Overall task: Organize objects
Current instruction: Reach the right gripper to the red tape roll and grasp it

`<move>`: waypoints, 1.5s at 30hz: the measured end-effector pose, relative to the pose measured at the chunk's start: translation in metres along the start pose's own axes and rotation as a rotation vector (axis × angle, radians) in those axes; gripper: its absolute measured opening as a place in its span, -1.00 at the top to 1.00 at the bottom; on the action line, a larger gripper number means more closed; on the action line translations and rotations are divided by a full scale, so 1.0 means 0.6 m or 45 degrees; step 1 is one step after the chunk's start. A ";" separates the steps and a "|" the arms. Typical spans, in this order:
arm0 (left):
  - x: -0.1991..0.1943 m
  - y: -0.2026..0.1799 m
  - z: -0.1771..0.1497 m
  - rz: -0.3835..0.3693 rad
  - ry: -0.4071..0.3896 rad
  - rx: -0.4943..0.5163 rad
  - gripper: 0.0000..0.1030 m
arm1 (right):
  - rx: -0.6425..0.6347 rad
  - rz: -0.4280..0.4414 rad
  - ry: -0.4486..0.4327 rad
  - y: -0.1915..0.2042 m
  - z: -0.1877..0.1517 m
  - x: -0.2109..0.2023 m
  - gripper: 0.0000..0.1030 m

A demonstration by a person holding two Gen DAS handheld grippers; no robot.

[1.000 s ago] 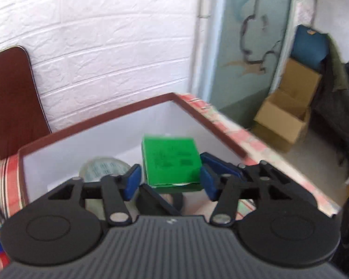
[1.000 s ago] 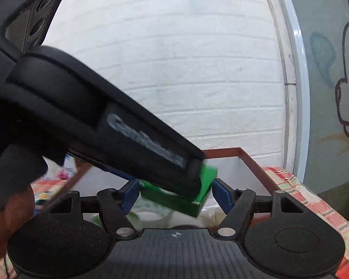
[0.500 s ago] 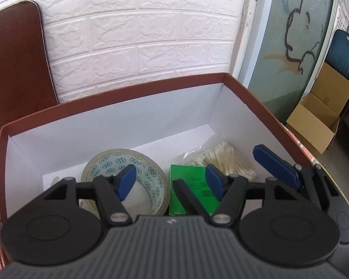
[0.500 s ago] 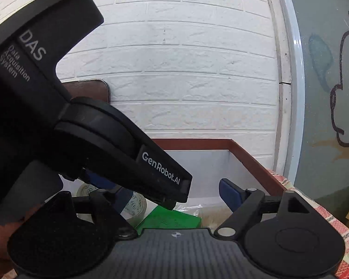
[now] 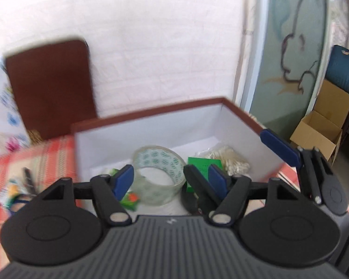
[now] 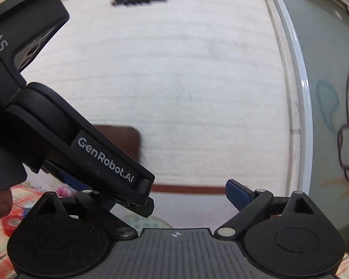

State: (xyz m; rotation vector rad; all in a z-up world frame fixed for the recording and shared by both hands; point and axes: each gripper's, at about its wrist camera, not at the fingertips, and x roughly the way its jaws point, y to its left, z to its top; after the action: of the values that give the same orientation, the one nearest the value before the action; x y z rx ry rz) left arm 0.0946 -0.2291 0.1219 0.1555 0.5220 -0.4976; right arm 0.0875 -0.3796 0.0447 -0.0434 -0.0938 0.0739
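Green box (image 5: 203, 164) lies in bin (image 5: 151, 137), beyond open left tongs (image 5: 171, 181).

A table covered in a red-and-white checked cloth (image 5: 46, 155) is carrying everything ahead of me. The brown-rimmed box (image 5: 151, 114) with white inner walls is sitting directly on it at my twelve o'clock. At nine o'clock, blurred small items (image 5: 21, 190) are lying on the cloth; I cannot tell what they are. In the right wrist view, a red roll of tape (image 6: 10, 224) is resting on the cloth at eight o'clock.
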 end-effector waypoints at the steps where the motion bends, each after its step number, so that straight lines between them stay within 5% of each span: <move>1: -0.027 0.000 -0.012 0.011 -0.039 0.040 -0.46 | 0.006 0.022 -0.015 0.014 0.007 -0.021 -0.75; 4: -0.086 0.013 -0.056 0.032 -0.085 0.088 -0.52 | 0.119 0.117 0.048 0.046 0.016 -0.067 -0.73; 7: -0.109 0.059 -0.108 0.055 0.007 -0.011 -0.52 | 0.192 0.255 0.208 0.091 0.005 -0.088 -0.63; 11: -0.091 0.169 -0.191 0.208 0.225 -0.191 -0.59 | -0.004 0.459 0.446 0.177 -0.026 -0.066 -0.51; 15: -0.088 0.294 -0.270 0.474 0.353 -0.365 -0.40 | -0.190 0.606 0.575 0.263 -0.035 -0.058 -0.21; 18: -0.108 0.378 -0.308 0.630 0.241 -0.411 -0.46 | -0.174 0.629 0.626 0.287 -0.035 -0.020 -0.21; 20: -0.110 0.413 -0.330 0.700 0.163 -0.391 -0.75 | -0.116 0.624 0.664 0.310 -0.034 -0.001 -0.20; 22: -0.116 0.444 -0.344 0.628 0.092 -0.480 -0.78 | -0.047 0.607 0.682 0.316 -0.037 0.043 -0.11; 26: -0.102 0.452 -0.340 0.595 0.083 -0.441 -0.80 | 0.024 0.597 0.755 0.353 -0.051 0.104 -0.11; 29: -0.112 0.457 -0.345 0.557 0.046 -0.490 -0.80 | -0.033 0.564 0.864 0.389 -0.077 0.142 -0.18; 31: -0.114 0.458 -0.345 0.543 0.029 -0.510 -0.80 | -0.045 0.568 0.838 0.400 -0.075 0.154 -0.30; 45: -0.105 0.452 -0.342 0.562 0.052 -0.480 -0.80 | -0.096 0.542 0.843 0.409 -0.077 0.147 -0.38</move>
State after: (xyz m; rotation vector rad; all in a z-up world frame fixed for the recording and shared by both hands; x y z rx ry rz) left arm 0.0911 0.0877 -0.0171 -0.0812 0.5921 0.0384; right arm 0.1616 -0.1299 -0.0045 -0.1604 0.5776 0.4760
